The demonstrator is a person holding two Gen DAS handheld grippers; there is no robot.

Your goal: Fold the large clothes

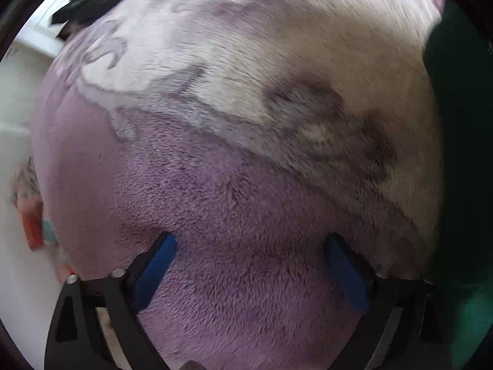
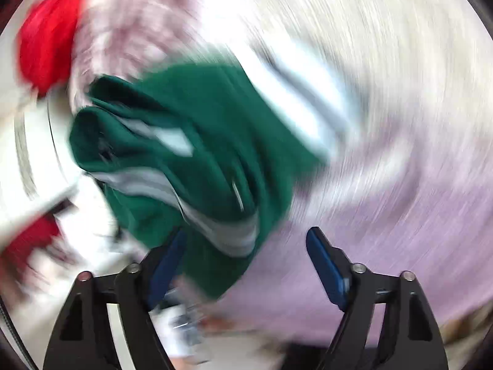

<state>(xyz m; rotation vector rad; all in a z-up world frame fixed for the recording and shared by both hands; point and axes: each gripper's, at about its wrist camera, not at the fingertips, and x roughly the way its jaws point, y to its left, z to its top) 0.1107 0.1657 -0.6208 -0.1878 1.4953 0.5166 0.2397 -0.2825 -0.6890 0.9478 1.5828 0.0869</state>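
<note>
A dark green garment with grey-white stripes (image 2: 197, 141) lies bunched in the right wrist view, hanging or heaped just ahead of and partly between the fingers; the view is heavily motion-blurred. My right gripper (image 2: 246, 240) is open, its blue pads apart, the garment's lower end near the left pad (image 2: 168, 262). In the left wrist view my left gripper (image 1: 249, 246) is open and empty, close above a fluffy purple and cream blanket (image 1: 234, 141). A strip of the green garment (image 1: 456, 154) shows at the right edge there.
The purple and cream blanket (image 2: 385, 160) covers the surface under both grippers. A red object (image 2: 46, 40) sits at the upper left of the right wrist view, more red (image 2: 34, 240) lower left. Dark clothing (image 1: 83, 6) lies at the blanket's far left; white floor and small colourful items (image 1: 37, 228) are on the left.
</note>
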